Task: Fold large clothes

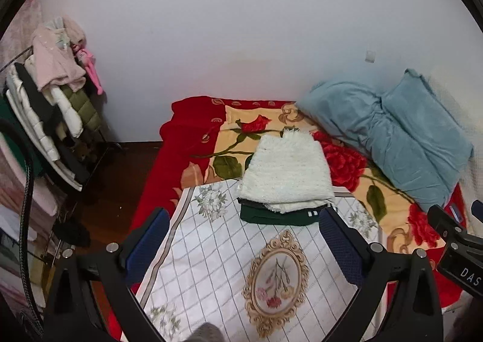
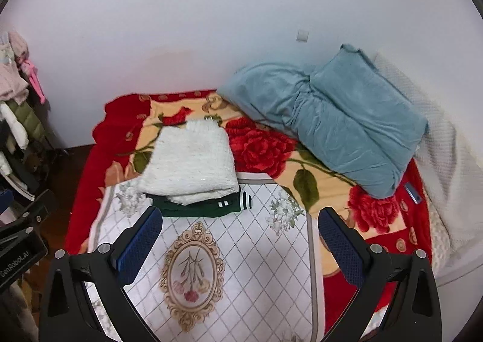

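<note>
1. Left wrist view: my left gripper hangs over the white cloth with its fingers spread wide, nothing between them.
2. At the far edge of that cloth sits a stack of two folded garments — a white sweater on top of a green garment. A thin dark layer shows between them; I cannot tell whether it is a third piece.
3. Both look finished, so I judge the folding on the bed well along. The rack at far left carries a heap of unfolded clothes, too tangled to count — that may be what is left.
4. Part of my right gripper shows at the right edge.
5. Right wrist view: my right gripper is also spread wide and empty, above the same cloth.
6. The stack lies just past my fingertips, sweater over green garment, whose striped cuff pokes out to the right.
7. One blue quilt is bundled at far right on the red blanket, well apart from the stack.
8. Count: two grippers, two folded garments for certain, one cloth, one quilt, one blanket, one rack.
</note>
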`<state>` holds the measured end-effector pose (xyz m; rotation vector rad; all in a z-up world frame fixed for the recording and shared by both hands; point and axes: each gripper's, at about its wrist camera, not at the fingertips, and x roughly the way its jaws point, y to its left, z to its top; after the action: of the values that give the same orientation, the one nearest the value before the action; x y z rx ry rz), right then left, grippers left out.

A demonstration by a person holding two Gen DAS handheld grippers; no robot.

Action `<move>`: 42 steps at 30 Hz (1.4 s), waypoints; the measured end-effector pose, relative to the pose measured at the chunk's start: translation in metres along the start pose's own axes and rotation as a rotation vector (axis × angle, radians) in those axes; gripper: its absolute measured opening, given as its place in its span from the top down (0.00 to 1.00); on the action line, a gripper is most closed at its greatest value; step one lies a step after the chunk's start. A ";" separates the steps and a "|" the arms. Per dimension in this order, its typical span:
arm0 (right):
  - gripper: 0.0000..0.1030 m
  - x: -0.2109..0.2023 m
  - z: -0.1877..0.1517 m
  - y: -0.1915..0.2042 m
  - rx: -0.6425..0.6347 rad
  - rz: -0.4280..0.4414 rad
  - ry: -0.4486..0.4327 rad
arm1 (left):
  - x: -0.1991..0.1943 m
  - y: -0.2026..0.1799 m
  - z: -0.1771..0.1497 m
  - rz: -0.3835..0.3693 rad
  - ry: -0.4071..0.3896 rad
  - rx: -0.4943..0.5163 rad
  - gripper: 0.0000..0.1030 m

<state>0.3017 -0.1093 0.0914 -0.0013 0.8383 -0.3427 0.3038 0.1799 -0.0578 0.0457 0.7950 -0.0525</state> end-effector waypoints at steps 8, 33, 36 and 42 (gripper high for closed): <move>0.00 -0.130 -0.017 -0.002 -0.013 0.019 -0.080 | -0.087 0.004 -0.015 -0.019 -0.052 0.005 0.02; 0.00 -0.273 -0.033 -0.007 -0.051 0.054 -0.166 | -0.174 0.021 -0.035 0.016 -0.098 -0.042 0.02; 0.00 -0.272 -0.030 -0.005 -0.059 0.060 -0.169 | -0.175 0.023 -0.035 0.019 -0.101 -0.049 0.02; 0.00 -0.272 -0.030 -0.008 -0.062 0.061 -0.168 | -0.181 0.024 -0.033 0.039 -0.121 -0.054 0.02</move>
<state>0.1096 -0.0313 0.2701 -0.0613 0.6813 -0.2551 0.1548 0.2114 0.0487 0.0074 0.6741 0.0033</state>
